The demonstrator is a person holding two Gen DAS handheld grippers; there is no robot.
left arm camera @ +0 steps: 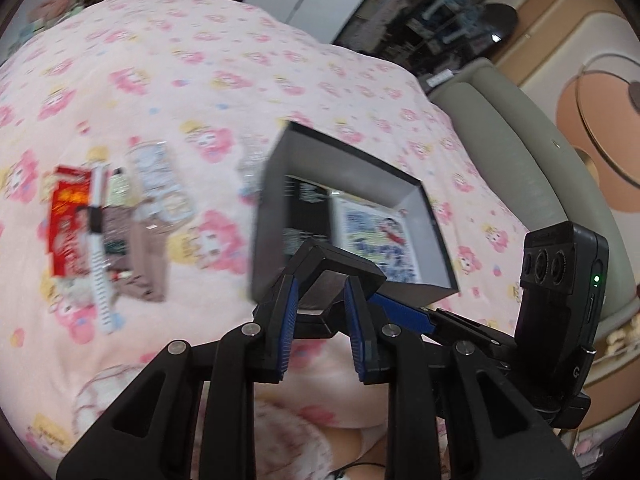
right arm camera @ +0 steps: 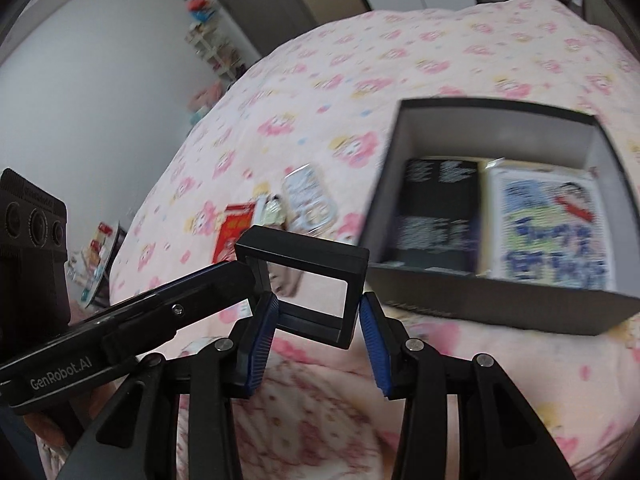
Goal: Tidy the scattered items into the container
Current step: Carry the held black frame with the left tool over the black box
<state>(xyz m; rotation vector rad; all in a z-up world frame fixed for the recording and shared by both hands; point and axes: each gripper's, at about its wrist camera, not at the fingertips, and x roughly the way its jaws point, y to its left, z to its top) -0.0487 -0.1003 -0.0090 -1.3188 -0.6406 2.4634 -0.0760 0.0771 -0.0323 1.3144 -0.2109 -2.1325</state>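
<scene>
Both tools hold one black frame box with a clear window, above a bed covered in a pink flowered quilt (left arm camera: 168, 92).

In the left wrist view, the left tool (left arm camera: 322, 300) has its blue pads clamped on the sides of the frame box (left arm camera: 332, 272), which is seen nearly end-on. The right tool's finger reaches in from the right and meets the same box (its camera block with a green light stands at the right edge). Only this view shows the whole scattered heap lying to the left of the container: a red packet (left arm camera: 70, 220), a white pen-like stick (left arm camera: 98, 240) laid across it, a brown pouch (left arm camera: 140, 256) and a clear blister pack (left arm camera: 160, 176). It alone also shows the grey padded headboard (left arm camera: 516, 148).

In the right wrist view, the right tool (right arm camera: 318, 322) grips the lower part of the frame box (right arm camera: 304, 276), and the clear window faces the camera. The left tool (right arm camera: 240, 276) comes in from the left and pinches the box's left upper corner. This view looks deeper into the grey open container (right arm camera: 500, 296), just beyond and right of the box: inside lie a black printed booklet (right arm camera: 436, 212) and a cartoon-printed packet (right arm camera: 548, 228) side by side. The heap is half hidden behind the box.
</scene>
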